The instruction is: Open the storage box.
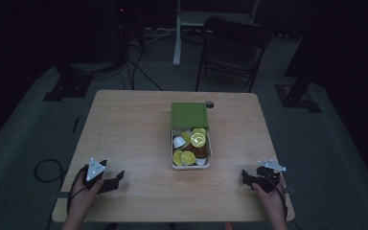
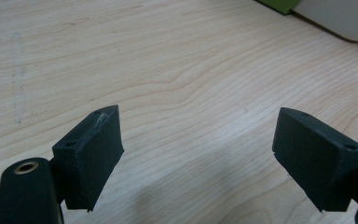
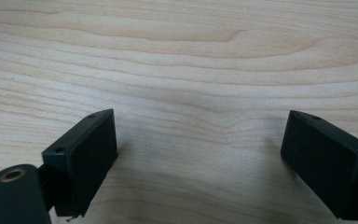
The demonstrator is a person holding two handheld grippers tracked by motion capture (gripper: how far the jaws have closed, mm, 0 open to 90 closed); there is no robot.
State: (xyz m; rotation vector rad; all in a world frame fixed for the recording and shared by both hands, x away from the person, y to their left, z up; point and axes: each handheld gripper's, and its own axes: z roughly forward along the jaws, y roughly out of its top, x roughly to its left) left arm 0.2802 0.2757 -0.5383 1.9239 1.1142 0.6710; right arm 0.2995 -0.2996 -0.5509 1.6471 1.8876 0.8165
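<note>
Both tools empty, jaws wide, left tool [image 1: 117,178] and right tool [image 1: 246,176] low at counter [image 1: 124,124] near edge, well apart from the central white box [image 1: 190,166] of coffee capsules [image 1: 197,139]; risk: loosely piled capsules slip or box skids when grabbed.
</note>
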